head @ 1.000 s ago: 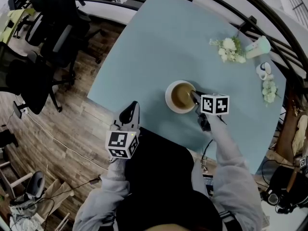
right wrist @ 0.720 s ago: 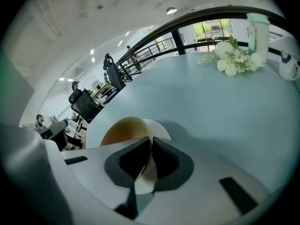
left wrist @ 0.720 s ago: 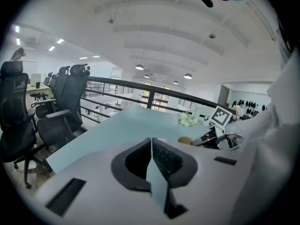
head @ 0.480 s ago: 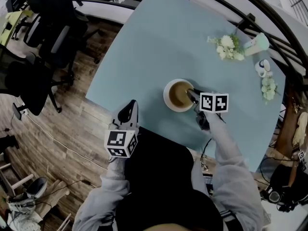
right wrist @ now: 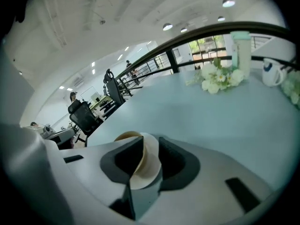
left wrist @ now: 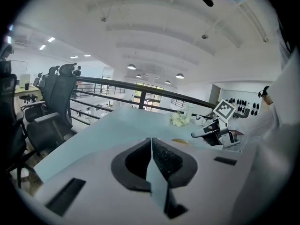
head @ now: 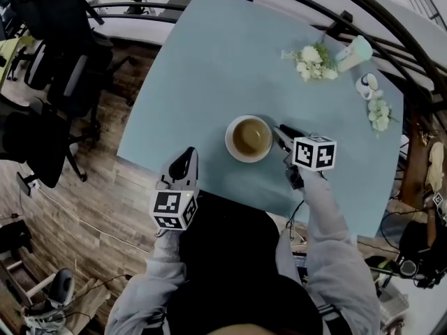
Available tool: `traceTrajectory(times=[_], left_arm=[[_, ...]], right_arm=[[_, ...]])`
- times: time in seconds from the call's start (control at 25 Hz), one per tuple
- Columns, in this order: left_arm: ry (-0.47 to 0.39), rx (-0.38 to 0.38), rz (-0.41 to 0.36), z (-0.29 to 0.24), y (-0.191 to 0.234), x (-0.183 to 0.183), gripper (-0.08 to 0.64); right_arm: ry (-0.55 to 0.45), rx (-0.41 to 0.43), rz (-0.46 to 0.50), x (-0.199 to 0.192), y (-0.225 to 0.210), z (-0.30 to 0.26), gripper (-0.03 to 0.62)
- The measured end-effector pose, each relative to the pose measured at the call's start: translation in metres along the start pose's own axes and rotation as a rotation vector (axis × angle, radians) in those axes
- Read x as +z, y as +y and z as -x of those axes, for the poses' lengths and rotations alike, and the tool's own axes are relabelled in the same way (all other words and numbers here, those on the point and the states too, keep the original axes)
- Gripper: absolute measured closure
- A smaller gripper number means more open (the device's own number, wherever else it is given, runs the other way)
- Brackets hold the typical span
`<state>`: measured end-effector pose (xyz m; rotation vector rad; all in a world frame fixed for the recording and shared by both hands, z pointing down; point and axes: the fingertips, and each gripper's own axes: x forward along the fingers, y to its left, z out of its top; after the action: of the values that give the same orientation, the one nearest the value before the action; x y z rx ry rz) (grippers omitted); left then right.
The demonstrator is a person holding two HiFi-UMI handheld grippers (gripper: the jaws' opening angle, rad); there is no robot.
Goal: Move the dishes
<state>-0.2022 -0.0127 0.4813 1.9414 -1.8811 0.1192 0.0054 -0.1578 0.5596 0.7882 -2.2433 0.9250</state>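
A pale blue table [head: 209, 61] with a smooth, matte top is seen from above. It stands on a wooden plank floor [head: 91, 187] in an open office with a white ceiling. A black metal railing [right wrist: 206, 33] runs past the table's far side. A round white bowl [head: 248, 138] with a tan inside is set on the table, near the edge closest to the person. Beyond the bowl, a wide stretch of bare tabletop is left free. Farther off, past the bowl to its right, a bunch of white flowers [head: 307, 61], a pale green container [head: 353, 49], a white mug [head: 366, 85] and a second small bunch of flowers [head: 379, 114] are grouped along the railing side. Black mesh office chairs [head: 63, 68] are placed on the floor well to the left of the bowl. The right gripper [head: 281, 131] is held just beside the bowl's right rim. Its jaws have just been opening and are parted, so the bowl is seen through the gap but is not pressed by the pads. The left gripper [head: 186, 158] is held at the table's near edge, left of the bowl, its dark pads closed together on nothing.
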Motion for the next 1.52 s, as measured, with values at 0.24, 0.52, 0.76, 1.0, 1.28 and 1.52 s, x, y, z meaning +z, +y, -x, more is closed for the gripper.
traceTrajectory(times=[0.24,0.52,0.76,1.0,1.28,1.52], left_arm=[[-0.017,-0.090,-0.052,-0.020,-0.020,0.020,0.538],[-0.049,-0.225,-0.112,-0.046,-0.062,0.047,0.538],[-0.091,-0.325,-0.146,-0.056,-0.098,0.073,0.538],[-0.134,-0.417,-0.182,-0.062,-0.131,0.099,0.538],[-0.157,-0.476,-0.187,-0.059,-0.157,0.110,0.538],[-0.119,-0.509,-0.188,-0.057,-0.162,0.098,0.538]], right_arm=[[-0.234,-0.118,-0.097,0.022,-0.023,0.055,0.583],[-0.438,-0.165,-0.234,0.024,-0.036,0.126,0.584],[-0.611,-0.258,-0.245,0.028,-0.038,0.194,0.584],[-0.761,-0.422,-0.168,0.026,-0.028,0.251,0.584],[-0.994,-0.717,0.063,0.021,0.002,0.294,0.584],[-0.935,-0.688,-0.024,0.004,0.003,0.274,0.584]])
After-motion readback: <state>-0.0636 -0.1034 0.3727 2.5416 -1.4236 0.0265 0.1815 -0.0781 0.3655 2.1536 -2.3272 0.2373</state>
